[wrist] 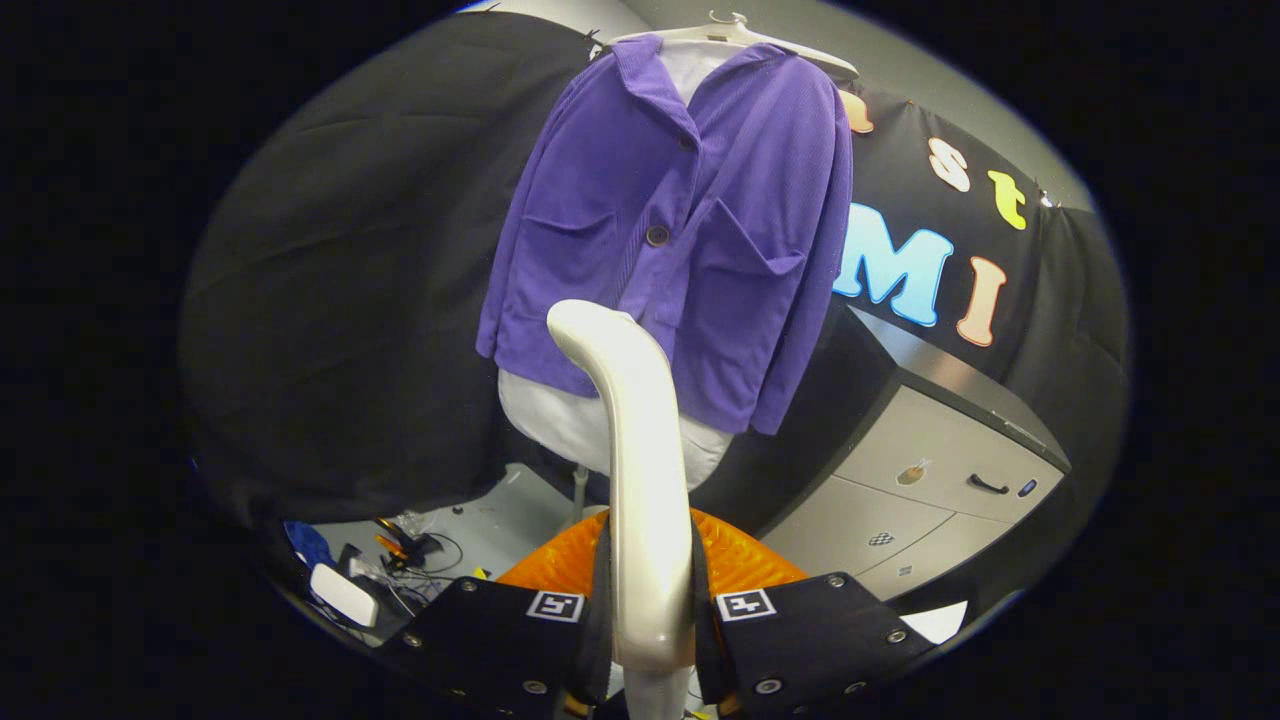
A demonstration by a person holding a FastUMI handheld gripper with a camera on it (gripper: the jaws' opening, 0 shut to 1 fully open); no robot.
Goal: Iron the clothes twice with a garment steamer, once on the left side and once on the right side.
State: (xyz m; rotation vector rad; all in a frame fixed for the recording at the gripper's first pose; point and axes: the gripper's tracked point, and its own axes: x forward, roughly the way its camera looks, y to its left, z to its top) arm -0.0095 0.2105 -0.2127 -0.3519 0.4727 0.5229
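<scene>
A purple button-up jacket [680,230] hangs on a white hanger [740,30] over a white garment [590,425], in front of the black cloth wall. My gripper [648,615] is shut on the cream-white garment steamer [635,450], both fingers pressing its handle from either side. The steamer rises between the fingers and its curved head sits at the jacket's lower hem, near the middle. I cannot tell whether the head touches the fabric.
A grey drawer cabinet [930,480] with a black top stands to the right of the jacket. An orange object [735,560] lies just beyond the fingers. Cables, tools and a white box [345,595] clutter the floor to the lower left.
</scene>
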